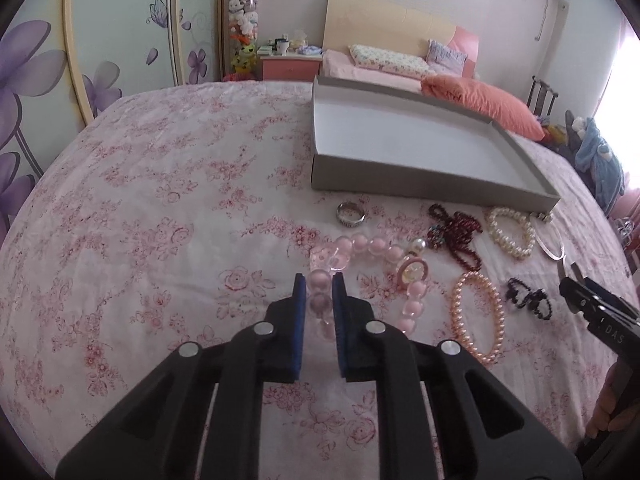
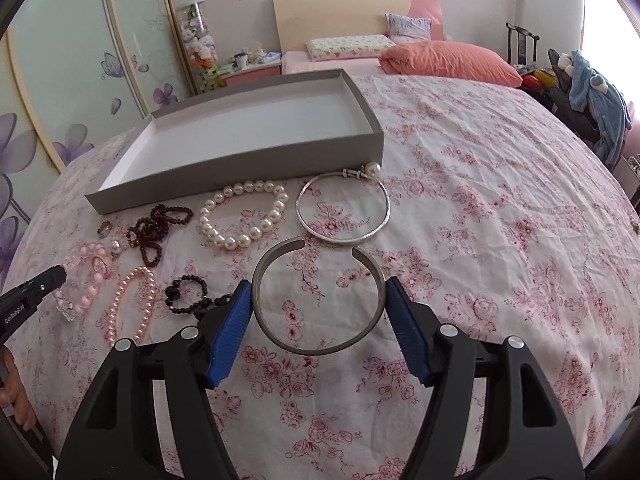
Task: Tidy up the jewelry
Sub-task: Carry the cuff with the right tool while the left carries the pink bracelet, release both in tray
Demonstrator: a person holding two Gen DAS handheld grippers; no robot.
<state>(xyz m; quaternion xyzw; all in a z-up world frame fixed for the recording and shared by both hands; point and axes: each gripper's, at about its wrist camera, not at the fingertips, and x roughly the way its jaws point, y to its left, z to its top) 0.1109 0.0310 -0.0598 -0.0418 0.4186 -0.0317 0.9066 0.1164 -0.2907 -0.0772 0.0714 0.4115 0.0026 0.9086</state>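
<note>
The left gripper (image 1: 319, 285) is clamped on the pink bead bracelet (image 1: 370, 248), which lies on the bedspread (image 1: 160, 200) in front of the empty box (image 1: 420, 184); the right gripper (image 2: 318, 294) has its pads pressed against both sides of the open metal cuff (image 2: 320, 346), also on the bedspread. The round beads may roll out of the pads when lifted; the springy cuff may flex and pop free. Only the right view shows the cuff whole; only the left shows the beads pinched.
</note>
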